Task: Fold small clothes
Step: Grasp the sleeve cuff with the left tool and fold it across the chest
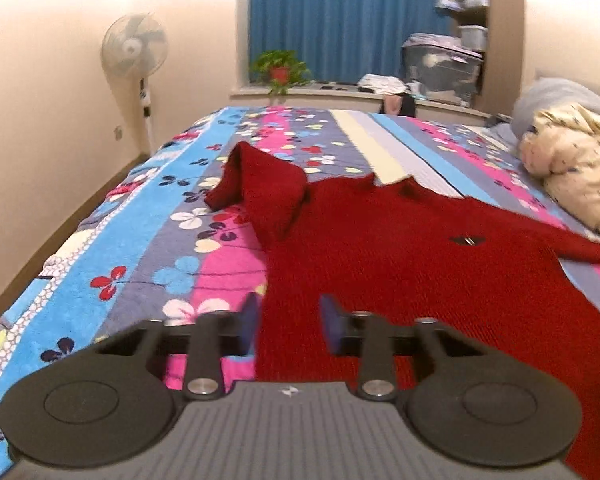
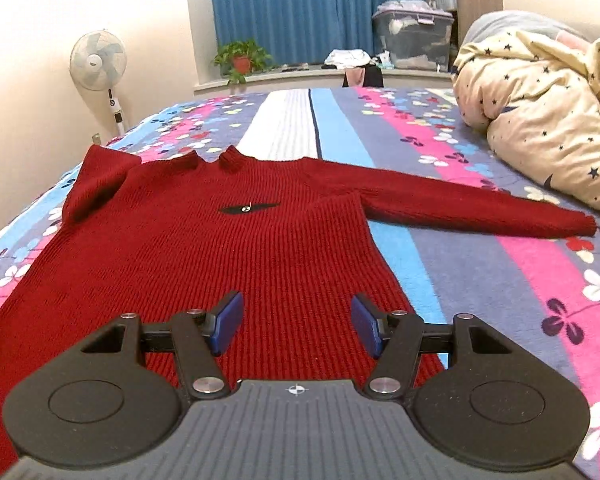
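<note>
A dark red knit sweater (image 2: pixel 228 248) lies flat, front up, on the flowered bed cover (image 2: pixel 480 264), collar pointing away. Its right sleeve (image 2: pixel 472 208) stretches out to the right. Its left sleeve (image 1: pixel 260 188) is bunched up and folded back near the shoulder. The sweater also shows in the left wrist view (image 1: pixel 400 260). My left gripper (image 1: pixel 288 320) is open over the sweater's lower left edge. My right gripper (image 2: pixel 296 326) is open above the hem, towards the lower right side. Neither holds anything.
A cream star-print quilt (image 2: pixel 540 112) is heaped at the bed's right side. A standing fan (image 2: pixel 98 64) is by the left wall. A potted plant (image 2: pixel 242 60) and storage bins (image 2: pixel 414 40) sit on the window ledge beyond the bed.
</note>
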A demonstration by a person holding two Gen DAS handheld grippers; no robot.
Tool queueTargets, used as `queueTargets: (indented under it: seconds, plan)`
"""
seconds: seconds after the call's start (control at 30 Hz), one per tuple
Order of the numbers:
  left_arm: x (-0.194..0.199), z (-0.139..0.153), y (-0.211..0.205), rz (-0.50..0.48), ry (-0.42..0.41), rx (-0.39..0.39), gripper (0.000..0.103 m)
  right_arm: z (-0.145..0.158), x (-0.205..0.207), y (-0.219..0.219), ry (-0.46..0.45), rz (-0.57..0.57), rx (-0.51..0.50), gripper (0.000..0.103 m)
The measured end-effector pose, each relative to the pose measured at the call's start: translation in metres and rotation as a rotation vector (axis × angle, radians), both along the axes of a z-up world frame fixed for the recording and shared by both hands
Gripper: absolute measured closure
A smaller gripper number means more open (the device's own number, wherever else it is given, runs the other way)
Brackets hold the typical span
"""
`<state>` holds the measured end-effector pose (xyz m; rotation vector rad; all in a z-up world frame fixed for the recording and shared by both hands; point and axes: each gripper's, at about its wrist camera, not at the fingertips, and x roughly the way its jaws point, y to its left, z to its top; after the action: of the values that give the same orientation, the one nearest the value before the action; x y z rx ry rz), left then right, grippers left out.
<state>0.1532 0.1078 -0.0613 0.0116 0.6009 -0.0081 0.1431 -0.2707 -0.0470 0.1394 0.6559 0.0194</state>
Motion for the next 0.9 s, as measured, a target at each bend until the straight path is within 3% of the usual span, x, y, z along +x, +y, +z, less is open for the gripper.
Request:
queueTargets:
  seconds: [0.07, 0.2, 0.23, 0.37, 0.47, 0.57, 0.63, 0.7, 0.77, 0.9]
  plan:
    - [0.021, 0.002, 0.013, 0.027, 0.006, -0.031, 0.093, -0.002, 0.009, 0.001, 0.027, 0.01, 0.03, 0.049]
    - [0.081, 0.006, 0.036, 0.101, 0.022, -0.074, 0.093, -0.008, 0.026, 0.005, 0.082, 0.031, 0.067, 0.082]
    - [0.098, 0.006, 0.042, 0.119, 0.027, -0.085, 0.093, -0.01, 0.029, 0.007, 0.09, 0.04, 0.065, 0.085]
    - [0.17, 0.005, 0.068, 0.176, 0.048, -0.138, 0.093, -0.02, 0.045, 0.018, 0.145, 0.091, 0.019, 0.088]
    - [0.222, 0.004, 0.086, 0.208, 0.059, -0.177, 0.093, -0.036, 0.057, 0.022, 0.237, 0.12, -0.018, 0.088]
    - [0.27, -0.001, 0.105, 0.245, 0.065, -0.302, 0.093, -0.049, 0.065, 0.026, 0.294, 0.128, -0.042, 0.087]
    - [0.303, -0.009, 0.114, 0.248, 0.079, -0.419, 0.085, -0.05, 0.068, 0.032, 0.284, 0.144, -0.075, 0.087]
    - [0.334, -0.015, 0.117, 0.259, 0.087, -0.472, 0.068, -0.051, 0.069, 0.038, 0.273, 0.154, -0.105, 0.087]
    - [0.362, -0.02, 0.115, 0.283, 0.105, -0.49, 0.045, -0.052, 0.069, 0.04, 0.264, 0.166, -0.123, 0.087]
    - [0.41, -0.037, 0.113, 0.281, 0.172, -0.57, 0.044, -0.052, 0.07, 0.035, 0.261, 0.164, -0.095, 0.087]
